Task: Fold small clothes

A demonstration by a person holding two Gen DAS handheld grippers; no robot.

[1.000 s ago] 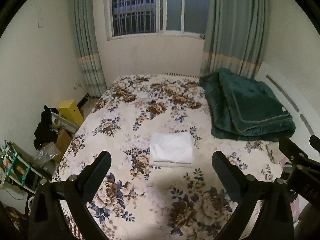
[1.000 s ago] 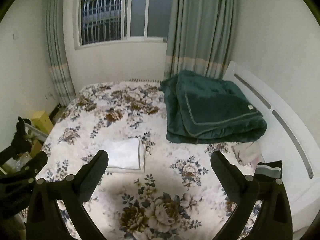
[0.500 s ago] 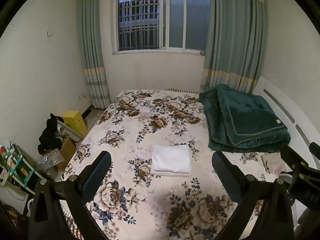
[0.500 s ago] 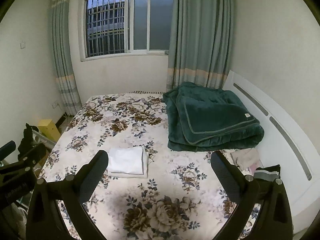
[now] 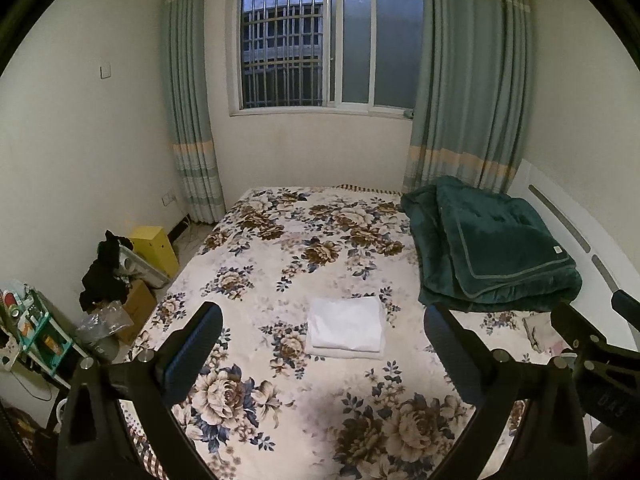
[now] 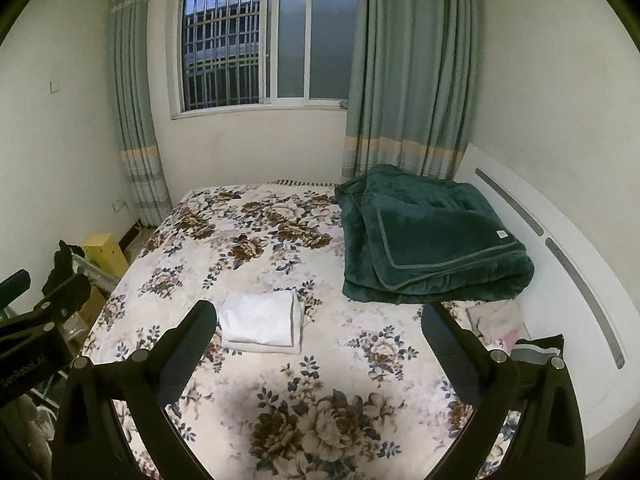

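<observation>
Left wrist view: floral-print bed sheet fills the middle. Folded white cloth garment lies flat mid-bed, nothing on top of it. Dark green folded plush blanket sits right of the garment, against the white headboard. Yellow box and black clothing pile on the floor left of the bed; barred window with grey-green curtains beyond the bed. Left gripper held above the bed's near part, black fingers wide apart, holding and touching nothing. Right gripper shows at the right edge, apart from the garment. Garment's long axis runs left-right across the bed, layered edge on the near side.

Right wrist view: same garment left of centre on the sheet, blanket to its right, well apart. Small pale and dark crumpled items lie beside the headboard. Right gripper fingers wide apart, empty; the left finger overlaps the garment's left corner in view, contact unclear. Left gripper at the left edge.
</observation>
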